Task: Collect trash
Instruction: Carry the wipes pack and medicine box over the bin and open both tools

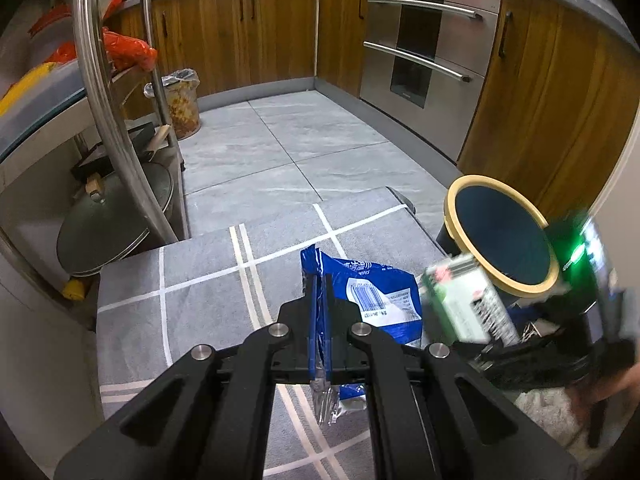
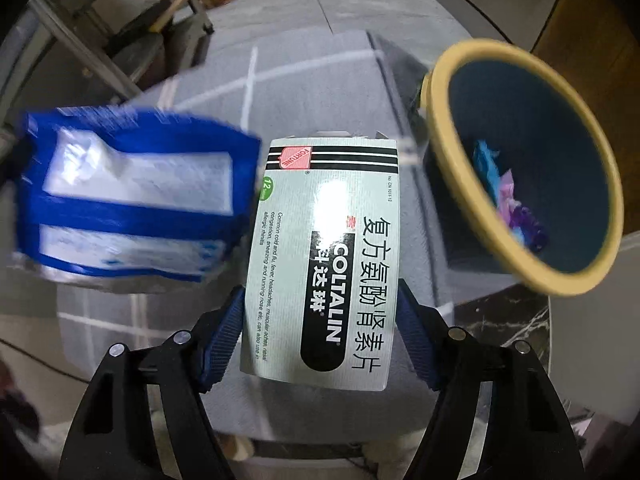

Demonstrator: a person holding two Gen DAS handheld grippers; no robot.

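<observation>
My left gripper (image 1: pixel 319 292) is shut on a blue and white plastic wrapper (image 1: pixel 372 300), held above the grey table; the wrapper shows blurred at the left of the right wrist view (image 2: pixel 132 196). My right gripper (image 2: pixel 320 312) is shut on a pale green Coltalin medicine box (image 2: pixel 324 264), also seen blurred in the left wrist view (image 1: pixel 464 304). A dark blue trash bin with a yellow rim (image 2: pixel 440 132) stands to the right, beside the table, with some coloured scraps inside (image 2: pixel 516 208). In the left wrist view the bin's yellow rim (image 1: pixel 454 196) is right of the wrapper.
A grey cloth with white lines (image 1: pixel 208 304) covers the table. A metal rack with pots (image 1: pixel 112 216) stands left. A lined waste basket (image 1: pixel 182 100) sits on the tiled floor by wooden cabinets (image 1: pixel 260 32) and a steel oven (image 1: pixel 424 52).
</observation>
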